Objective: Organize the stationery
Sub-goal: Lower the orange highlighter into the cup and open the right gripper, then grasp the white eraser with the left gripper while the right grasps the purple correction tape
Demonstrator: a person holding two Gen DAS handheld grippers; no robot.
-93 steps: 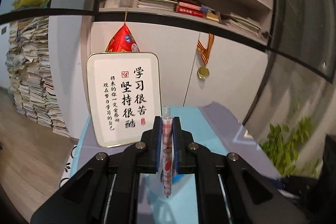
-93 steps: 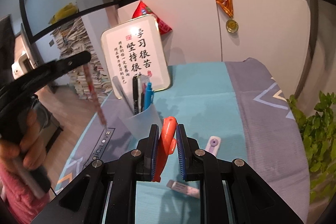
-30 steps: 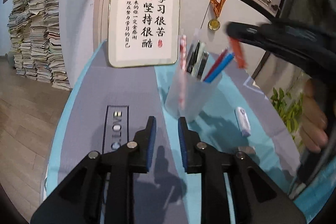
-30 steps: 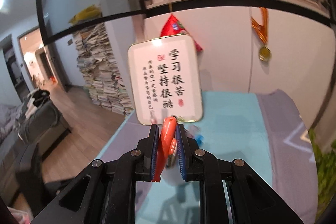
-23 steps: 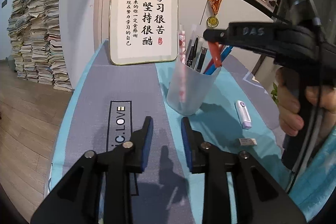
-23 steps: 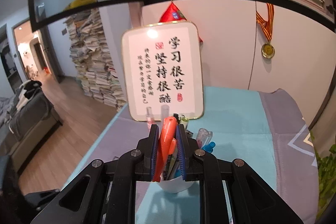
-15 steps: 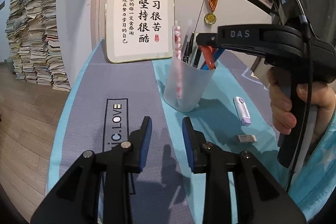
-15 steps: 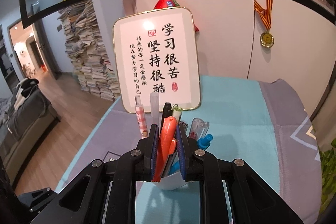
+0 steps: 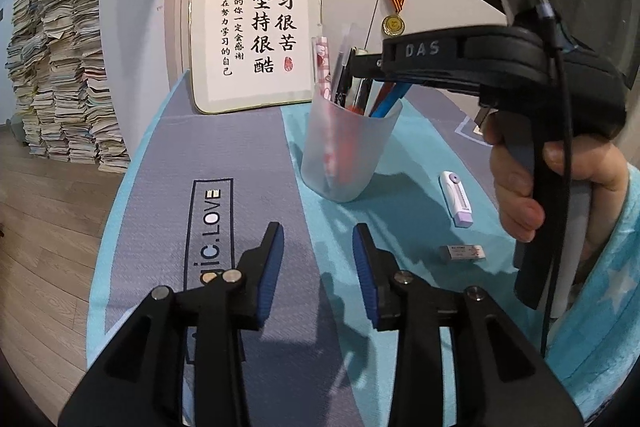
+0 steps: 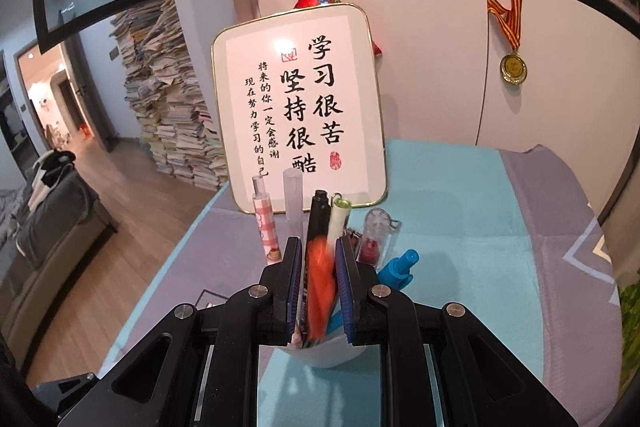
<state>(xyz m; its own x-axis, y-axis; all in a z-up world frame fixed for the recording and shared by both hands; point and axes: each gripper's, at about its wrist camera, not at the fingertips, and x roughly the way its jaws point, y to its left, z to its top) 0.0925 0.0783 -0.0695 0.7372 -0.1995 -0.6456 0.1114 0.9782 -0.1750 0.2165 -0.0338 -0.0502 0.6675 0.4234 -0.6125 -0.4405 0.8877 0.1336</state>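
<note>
A frosted plastic pen cup (image 9: pixel 348 151) stands on the table and holds several pens, among them a pink checked pen (image 9: pixel 322 65) and blue ones (image 10: pixel 400 263). My right gripper (image 10: pixel 318 287) hangs right over the cup with its jaws parted; an orange pen (image 10: pixel 320 291), blurred, drops between them into the cup. It also shows from the side in the left wrist view (image 9: pixel 362 65). My left gripper (image 9: pixel 318 267) is open and empty, low over the table in front of the cup.
A purple-white correction tape (image 9: pixel 456 199) and a small eraser (image 9: pixel 462 253) lie on the teal-grey tablecloth (image 9: pixel 160 195) right of the cup. A framed calligraphy sign (image 9: pixel 256 31) leans on the wall behind. Paper stacks (image 9: pixel 60 75) stand on the floor left.
My right gripper carried the orange pen over the cup, lowered, and has just opened, so the pen slips down. My left gripper let go of the checked pen earlier and backed away, opening wider.
</note>
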